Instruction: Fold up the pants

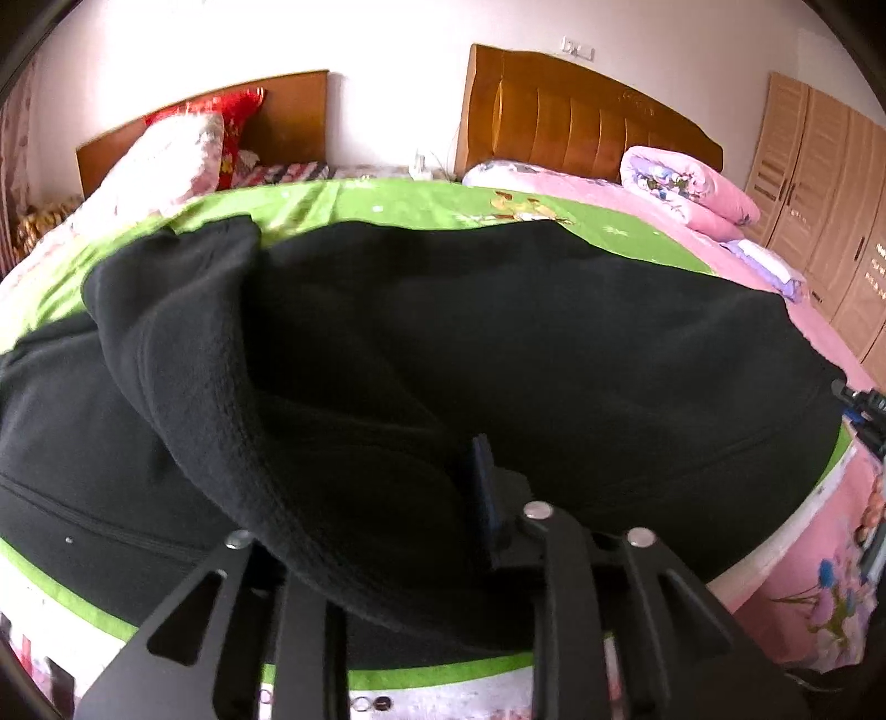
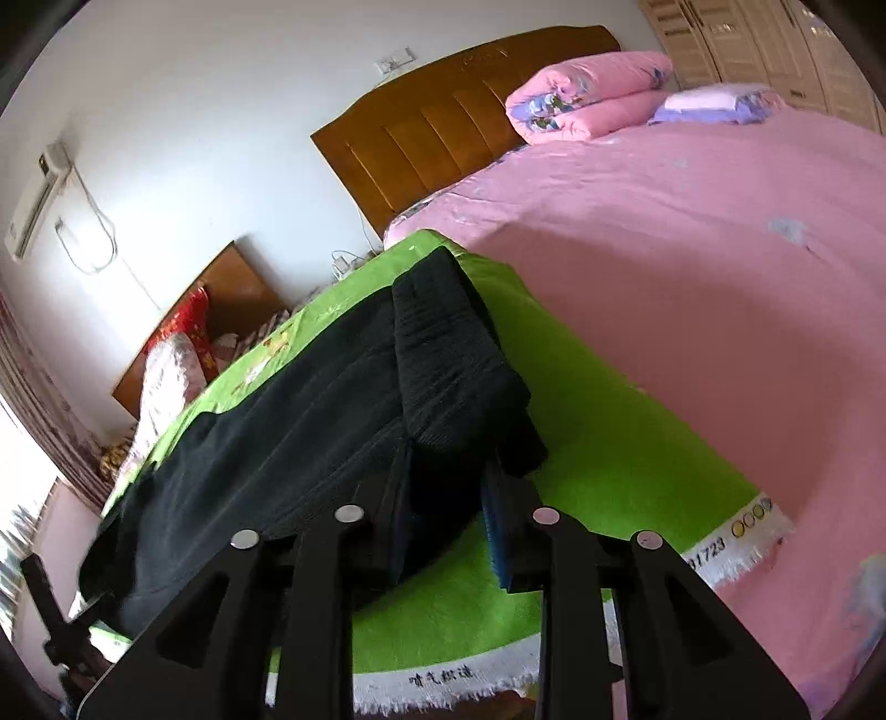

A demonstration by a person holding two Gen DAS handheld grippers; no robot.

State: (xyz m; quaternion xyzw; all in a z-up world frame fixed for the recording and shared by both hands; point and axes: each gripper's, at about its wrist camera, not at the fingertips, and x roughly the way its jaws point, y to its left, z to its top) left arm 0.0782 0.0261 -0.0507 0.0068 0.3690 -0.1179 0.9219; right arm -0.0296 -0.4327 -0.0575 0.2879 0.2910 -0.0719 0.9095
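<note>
Left gripper (image 1: 398, 498) is pinching a fold of the black pants (image 1: 498, 343), the fleece draped over its left finger so that only the blue-padded right finger (image 1: 483, 487) shows. From there the pants spread wide across a green blanket (image 1: 398, 202) on the bed, 1 loose flap raised at the left. Behind stand 2 wooden headboards (image 1: 576, 111), with a red pillow (image 1: 232, 127) at the left and a rolled pink quilt (image 1: 686, 188) at the right. Right gripper (image 2: 443, 509) is clamped on the ribbed end of the pants (image 2: 310, 421), which stretch away to the left over the green blanket (image 2: 609, 443). To its right lies the pink bedsheet (image 2: 692, 266), and the wardrobe (image 2: 775, 50) stands beyond.
</note>
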